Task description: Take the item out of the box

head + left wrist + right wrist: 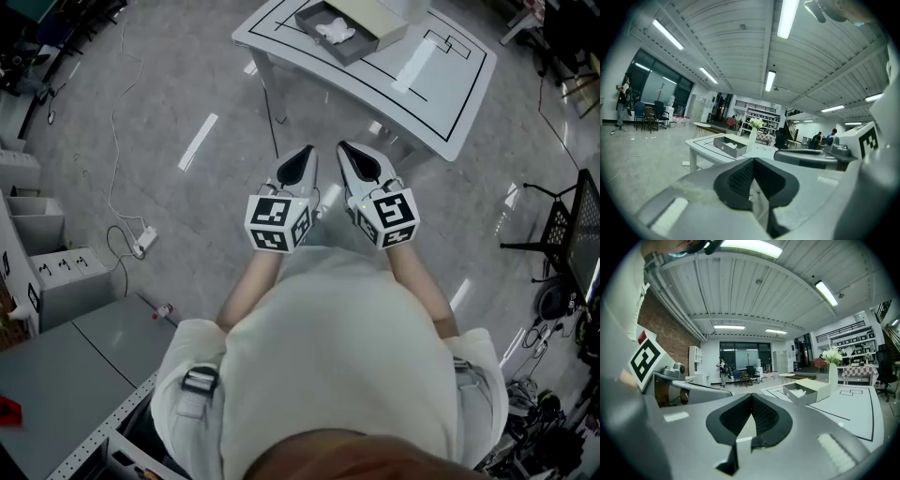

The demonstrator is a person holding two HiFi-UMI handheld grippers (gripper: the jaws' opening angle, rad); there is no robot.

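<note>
On the white table point(441, 89) ahead stands an open grey box point(349, 28) with a white crumpled item point(335, 31) inside. Both grippers hover side by side in front of the person's chest, over the floor and well short of the table. My left gripper point(305, 155) is shut with nothing in it, and so is my right gripper point(349, 150). In the left gripper view the box point(730, 145) lies far beyond the closed jaw tips point(753, 160). The right gripper view shows the box point(806, 391) and the item point(799, 392) to the right of its closed tips point(751, 397).
A vase of white flowers point(833, 369) stands on the table behind the box. On the floor at the left lie a power strip point(142, 242) and its cable, beside grey cabinets point(56, 281). A black chair point(562, 234) stands at the right, and a grey bench point(66, 375) at the lower left.
</note>
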